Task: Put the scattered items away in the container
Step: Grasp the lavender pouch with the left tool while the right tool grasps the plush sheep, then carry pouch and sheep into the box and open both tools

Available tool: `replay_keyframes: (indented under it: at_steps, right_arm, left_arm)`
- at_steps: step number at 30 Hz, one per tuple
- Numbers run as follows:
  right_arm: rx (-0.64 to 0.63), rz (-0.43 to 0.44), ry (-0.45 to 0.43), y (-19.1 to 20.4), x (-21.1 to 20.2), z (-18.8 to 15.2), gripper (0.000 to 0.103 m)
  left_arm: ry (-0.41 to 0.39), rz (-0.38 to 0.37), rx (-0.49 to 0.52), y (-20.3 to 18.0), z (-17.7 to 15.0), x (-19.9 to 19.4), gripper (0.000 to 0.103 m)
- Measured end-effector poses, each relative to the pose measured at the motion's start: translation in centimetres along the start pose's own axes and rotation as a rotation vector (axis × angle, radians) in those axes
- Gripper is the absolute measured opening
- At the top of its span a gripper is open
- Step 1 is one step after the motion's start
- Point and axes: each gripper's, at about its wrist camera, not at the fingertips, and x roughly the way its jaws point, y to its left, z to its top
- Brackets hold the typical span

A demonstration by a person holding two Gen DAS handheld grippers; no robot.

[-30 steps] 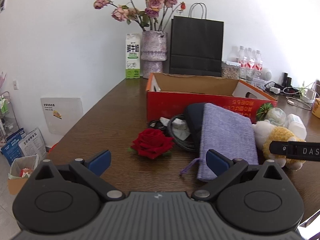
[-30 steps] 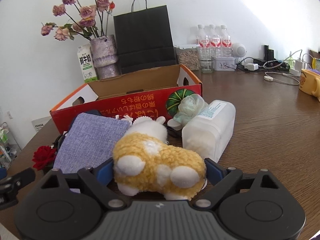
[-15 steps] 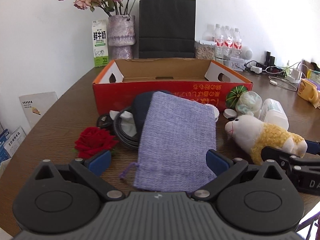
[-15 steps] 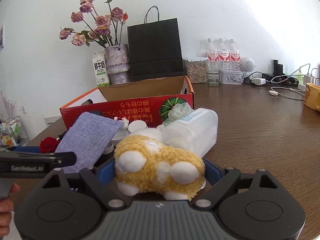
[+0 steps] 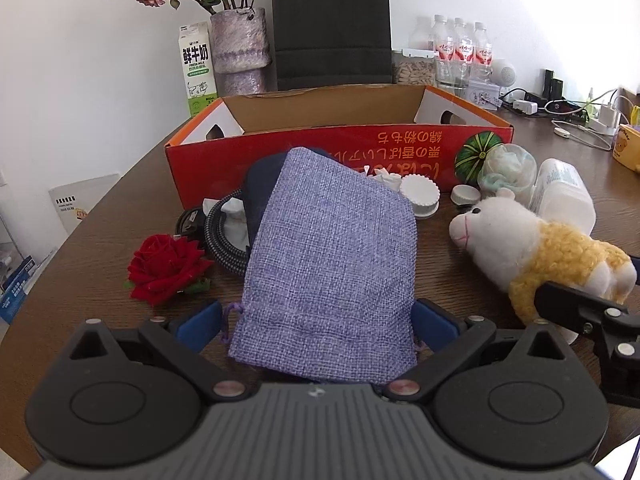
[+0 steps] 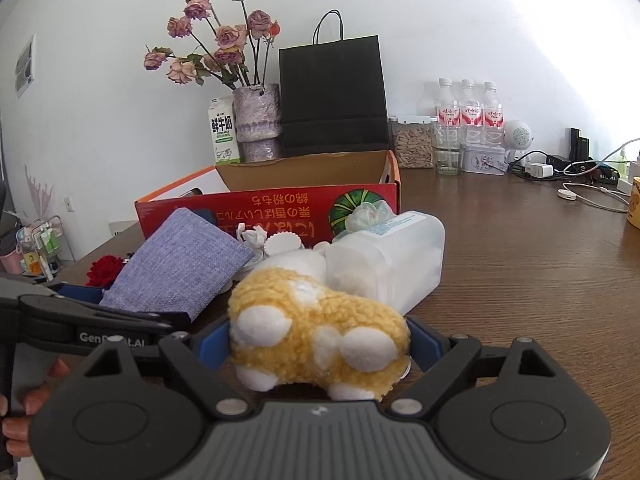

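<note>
A purple cloth pouch (image 5: pixel 332 264) lies on the table in front of the red cardboard box (image 5: pixel 320 142). My left gripper (image 5: pixel 318 322) is open with the pouch's near end between its blue fingers. A yellow and white plush sheep (image 6: pixel 316 332) lies between the fingers of my right gripper (image 6: pixel 316 344), which is open around its rear. The sheep also shows in the left wrist view (image 5: pixel 536 248). A red fabric rose (image 5: pixel 166 262) lies left of the pouch.
A coiled cable (image 5: pixel 224 240), white caps (image 5: pixel 420 198), a wrapped bundle (image 5: pixel 508 168) and a white plastic bottle (image 6: pixel 392 256) lie by the box. A vase (image 5: pixel 240 48), milk carton (image 5: pixel 198 68), black paper bag (image 5: pixel 332 24) and water bottles (image 5: pixel 460 50) stand behind.
My left gripper has swung right and moved forward from the rose to straddle the pouch. My right gripper has stayed around the sheep, with the view rising slightly.
</note>
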Motion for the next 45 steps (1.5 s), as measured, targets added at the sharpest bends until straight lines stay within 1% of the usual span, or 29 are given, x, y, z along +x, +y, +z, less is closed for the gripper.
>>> replay_keyframes:
  at_steps: [3,5,8,9,10,11,13,17,25,28,32,37,40,42,45]
  right_arm:
    - [0.0,0.002,0.001,0.0,0.0,0.0,0.089]
    - [-0.003,0.003,0.003,0.1,-0.1,0.0,0.089]
    - [-0.007,0.005,0.004,0.4,-0.3,0.0,0.089]
    - [-0.009,0.005,0.003,0.5,-0.4,0.0,0.089]
    - [-0.009,0.004,0.001,0.5,-0.6,0.0,0.088]
    - [-0.011,0.002,0.0,0.6,-0.7,0.0,0.088]
    - [-0.014,0.0,-0.006,0.8,-1.0,0.0,0.088]
    - [-0.027,-0.002,-0.027,1.3,-1.8,0.3,0.088]
    - [-0.06,0.005,-0.09,2.4,-3.2,1.5,0.088]
    - [-0.075,0.009,-0.123,3.0,-3.3,2.4,0.088]
    - [-0.09,0.003,-0.189,3.5,-2.7,4.8,0.088]
    - [-0.091,-0.008,-0.269,4.2,-0.7,8.7,0.088]
    - [-0.075,-0.02,-0.306,4.8,1.3,10.9,0.088]
    - [-0.064,-0.027,-0.32,5.3,3.1,12.4,0.088]
    - [-0.051,-0.046,-0.307,5.7,6.3,14.3,0.088]
  left_arm:
    - [-0.008,-0.018,-0.005,0.1,-0.1,-0.3,0.091]
    - [-0.009,-0.027,-0.004,0.1,-0.2,-0.6,0.075]
    - [-0.02,-0.029,-0.008,0.2,-0.3,-1.1,0.057]
    - [-0.024,-0.036,-0.01,0.3,-0.3,-1.4,0.054]
    - [-0.029,-0.043,-0.011,0.4,-0.3,-1.6,0.046]
    - [-0.041,-0.046,-0.009,0.4,-0.4,-2.0,0.035]
    - [-0.068,-0.046,-0.002,0.5,-0.4,-2.7,0.024]
    - [-0.121,-0.053,-0.005,1.1,-0.3,-4.1,0.02]
    - [-0.196,-0.065,-0.024,2.1,0.7,-6.1,0.02]
    - [-0.229,-0.07,-0.024,2.4,1.8,-6.4,0.02]
    - [-0.29,-0.072,-0.032,2.7,4.3,-6.5,0.02]
    - [-0.342,-0.067,-0.063,3.2,8.0,-5.1,0.02]
    - [-0.366,-0.065,-0.116,4.1,10.5,-3.5,0.02]
    - [-0.37,-0.061,-0.163,4.8,12.2,-2.2,0.02]
    - [-0.373,-0.035,-0.19,5.3,14.2,0.4,0.02]
